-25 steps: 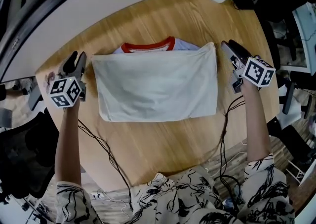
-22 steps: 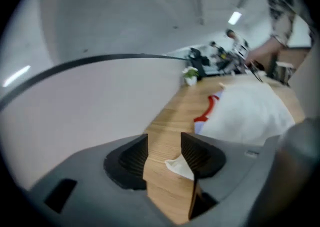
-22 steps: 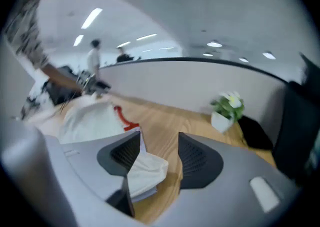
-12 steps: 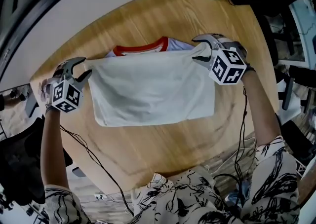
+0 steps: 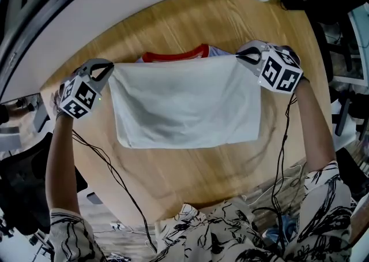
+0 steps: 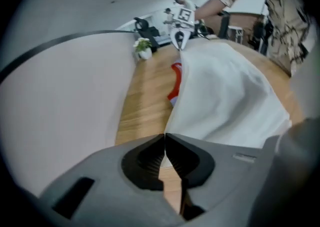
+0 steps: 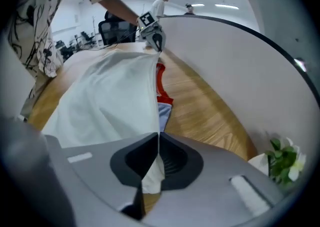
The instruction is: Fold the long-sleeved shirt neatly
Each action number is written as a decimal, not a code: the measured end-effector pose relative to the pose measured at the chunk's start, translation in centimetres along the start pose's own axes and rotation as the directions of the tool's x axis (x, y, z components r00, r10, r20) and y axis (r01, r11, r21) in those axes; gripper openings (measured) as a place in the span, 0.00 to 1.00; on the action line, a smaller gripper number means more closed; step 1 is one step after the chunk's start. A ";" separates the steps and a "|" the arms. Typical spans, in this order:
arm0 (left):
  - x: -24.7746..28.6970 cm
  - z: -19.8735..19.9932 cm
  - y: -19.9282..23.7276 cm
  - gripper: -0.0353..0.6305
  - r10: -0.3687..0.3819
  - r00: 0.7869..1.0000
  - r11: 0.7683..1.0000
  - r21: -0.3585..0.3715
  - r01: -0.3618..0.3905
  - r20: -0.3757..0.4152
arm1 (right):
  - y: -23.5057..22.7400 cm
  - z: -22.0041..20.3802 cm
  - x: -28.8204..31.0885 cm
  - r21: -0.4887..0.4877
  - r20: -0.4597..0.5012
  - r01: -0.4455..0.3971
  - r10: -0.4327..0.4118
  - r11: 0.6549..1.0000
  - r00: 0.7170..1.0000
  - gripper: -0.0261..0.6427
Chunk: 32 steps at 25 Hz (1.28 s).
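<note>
In the head view, the long-sleeved shirt [image 5: 184, 102] is seen lying as a folded white rectangle in the middle of the round wooden table [image 5: 190, 186], with its red collar [image 5: 176, 55] showing past the far edge. The two far corners are taken by the left gripper [image 5: 108, 67] and the right gripper [image 5: 241, 56]. This is judged to be so that the upper layer can be carried over evenly.

In the left gripper view, the jaws have just been closing and are seen brought together at their tips. The shirt's corner [image 6: 172, 128] is caught right there, and bare wood shows through the gap behind. From that pinch the cloth edge is drawn straight toward the other gripper.

In the right gripper view, the jaws have likewise just been closing and are pressed on white cloth [image 7: 152, 176], which hangs down between the pads. Gripping both corners at once is judged to keep the next fold line straight.
</note>
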<state>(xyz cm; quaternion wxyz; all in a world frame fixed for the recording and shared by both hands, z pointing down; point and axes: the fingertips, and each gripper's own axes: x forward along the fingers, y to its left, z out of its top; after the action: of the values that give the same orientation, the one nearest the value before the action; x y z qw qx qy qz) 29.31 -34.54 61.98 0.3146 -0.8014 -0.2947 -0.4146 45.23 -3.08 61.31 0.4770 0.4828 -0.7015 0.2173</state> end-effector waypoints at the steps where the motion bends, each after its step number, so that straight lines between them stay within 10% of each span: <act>1: -0.2 0.2 0.8 0.08 0.003 1.000 0.997 -0.082 -0.001 0.026 | -0.4 -0.1 -0.1 0.058 0.028 -0.001 0.000 0.998 1.000 0.07; 5: 1.2 -1.0 2.1 0.08 -0.044 0.999 0.929 -0.367 0.052 0.031 | -1.8 -1.3 0.7 0.291 0.071 -0.023 0.003 0.956 0.997 0.07; 12: 2.2 -2.3 3.0 0.22 0.031 1.000 0.869 -0.494 -0.030 -0.006 | -3.0 -3.3 1.7 0.487 0.000 0.076 -0.087 0.870 0.996 0.19; 17: -2.8 -2.4 3.4 0.38 0.195 0.975 0.754 -0.651 -0.082 0.103 | -3.3 -4.2 -3.4 0.695 0.107 0.144 -0.299 0.705 0.948 0.35; 21: -7.1 -1.4 -1.4 0.39 0.274 0.943 0.708 -0.703 -0.066 0.188 | 0.3 -4.8 -7.3 0.766 0.145 0.163 -0.414 0.622 0.899 0.41; 27: -10.3 -1.2 -12.8 0.40 0.234 0.950 0.675 -0.738 -0.006 0.206 | 8.7 -4.6 -10.0 0.883 0.192 0.062 -0.479 0.466 0.856 0.45; 32: -11.7 -2.5 -19.0 0.40 0.219 0.958 0.631 -0.776 0.008 0.188 | 14.8 -3.9 -10.7 0.901 0.183 0.056 -0.494 0.431 0.850 0.46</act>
<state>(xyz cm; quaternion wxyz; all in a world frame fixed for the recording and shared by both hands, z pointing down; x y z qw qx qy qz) 8.53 -26.97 58.13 -0.0750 -0.9223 -0.0813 -0.3704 34.80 11.40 55.97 0.0306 0.8012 -0.4856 0.3482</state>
